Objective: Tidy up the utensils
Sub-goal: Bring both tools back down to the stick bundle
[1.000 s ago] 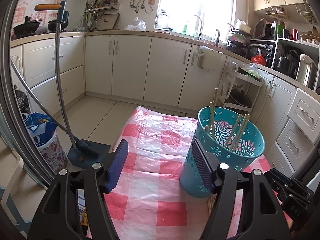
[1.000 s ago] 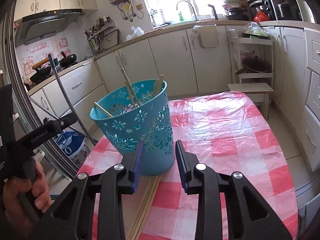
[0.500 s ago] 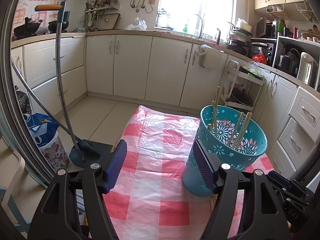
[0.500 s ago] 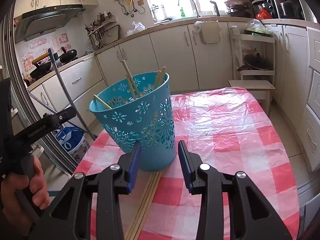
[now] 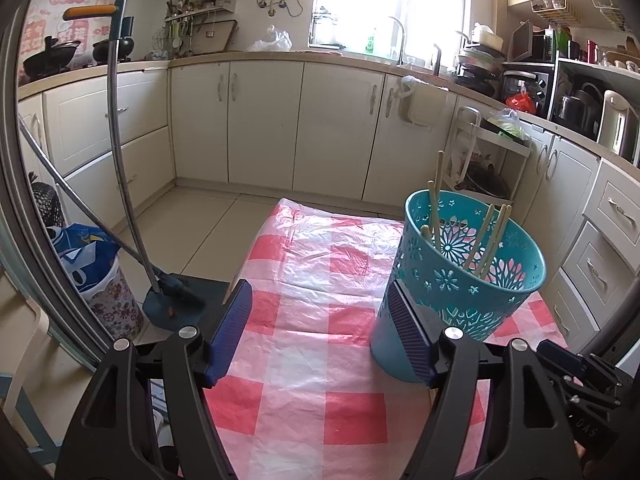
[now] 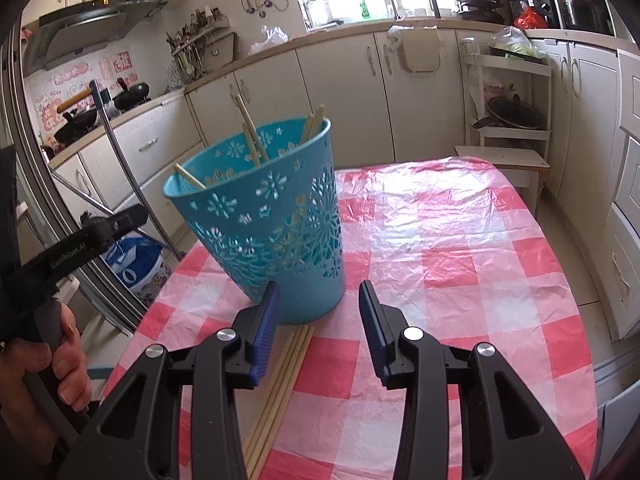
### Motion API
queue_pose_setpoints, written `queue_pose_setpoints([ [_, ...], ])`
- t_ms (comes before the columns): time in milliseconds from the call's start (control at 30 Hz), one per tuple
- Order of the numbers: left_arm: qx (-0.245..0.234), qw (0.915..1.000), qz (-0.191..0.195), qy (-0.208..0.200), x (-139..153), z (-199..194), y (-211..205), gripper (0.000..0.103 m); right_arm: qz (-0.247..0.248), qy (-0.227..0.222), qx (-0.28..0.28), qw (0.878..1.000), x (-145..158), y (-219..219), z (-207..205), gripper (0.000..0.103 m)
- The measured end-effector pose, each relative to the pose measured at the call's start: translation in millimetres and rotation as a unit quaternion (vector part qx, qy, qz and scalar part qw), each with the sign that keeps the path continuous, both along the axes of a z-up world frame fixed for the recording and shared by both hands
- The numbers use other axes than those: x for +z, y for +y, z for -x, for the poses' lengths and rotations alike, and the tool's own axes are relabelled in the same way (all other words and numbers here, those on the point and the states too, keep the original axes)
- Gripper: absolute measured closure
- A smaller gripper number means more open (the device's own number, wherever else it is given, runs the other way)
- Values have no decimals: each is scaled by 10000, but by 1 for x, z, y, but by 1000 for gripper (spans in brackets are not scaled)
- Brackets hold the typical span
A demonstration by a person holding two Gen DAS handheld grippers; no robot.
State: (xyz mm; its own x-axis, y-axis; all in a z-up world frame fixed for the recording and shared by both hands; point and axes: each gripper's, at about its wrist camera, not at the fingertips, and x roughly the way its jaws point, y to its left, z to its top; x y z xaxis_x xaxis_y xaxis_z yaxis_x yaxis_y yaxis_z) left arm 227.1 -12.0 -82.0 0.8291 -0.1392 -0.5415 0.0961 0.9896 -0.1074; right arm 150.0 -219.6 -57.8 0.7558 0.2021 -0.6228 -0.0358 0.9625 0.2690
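Note:
A teal perforated basket (image 6: 276, 224) stands on the red-and-white checked tablecloth (image 6: 440, 240) and holds several wooden chopsticks (image 6: 250, 132). It also shows in the left wrist view (image 5: 464, 280), with chopsticks (image 5: 486, 240) leaning inside. Several more chopsticks (image 6: 286, 376) lie flat on the cloth in front of the basket. My right gripper (image 6: 318, 328) is open and empty, just above the near ends of those chopsticks. My left gripper (image 5: 320, 332) is wide open and empty, with its right finger (image 5: 408, 336) beside the basket's left wall.
A dustpan and broom with long handles (image 5: 120, 160) stand left of the table, beside a blue bag (image 5: 92, 264). White cabinets (image 5: 264, 128) line the kitchen. A small wooden stool (image 6: 508, 160) is behind the table's far edge. The left hand and its gripper handle (image 6: 60, 264) show at the left.
My right gripper has opened wider and drawn back a little from the basket. My left gripper has shifted slightly; the basket sits a bit farther right in its view.

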Motion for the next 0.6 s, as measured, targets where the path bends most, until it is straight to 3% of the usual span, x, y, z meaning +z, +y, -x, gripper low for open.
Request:
queue_pose_setpoints([
  [233, -45, 9995, -75, 293, -11, -4, -3, 36, 101, 820, 293, 9961, -34, 11, -12, 63],
  [600, -223, 9949, -400, 903, -33, -12, -9, 36, 555, 1276, 502, 9890, -59, 32, -16, 67],
])
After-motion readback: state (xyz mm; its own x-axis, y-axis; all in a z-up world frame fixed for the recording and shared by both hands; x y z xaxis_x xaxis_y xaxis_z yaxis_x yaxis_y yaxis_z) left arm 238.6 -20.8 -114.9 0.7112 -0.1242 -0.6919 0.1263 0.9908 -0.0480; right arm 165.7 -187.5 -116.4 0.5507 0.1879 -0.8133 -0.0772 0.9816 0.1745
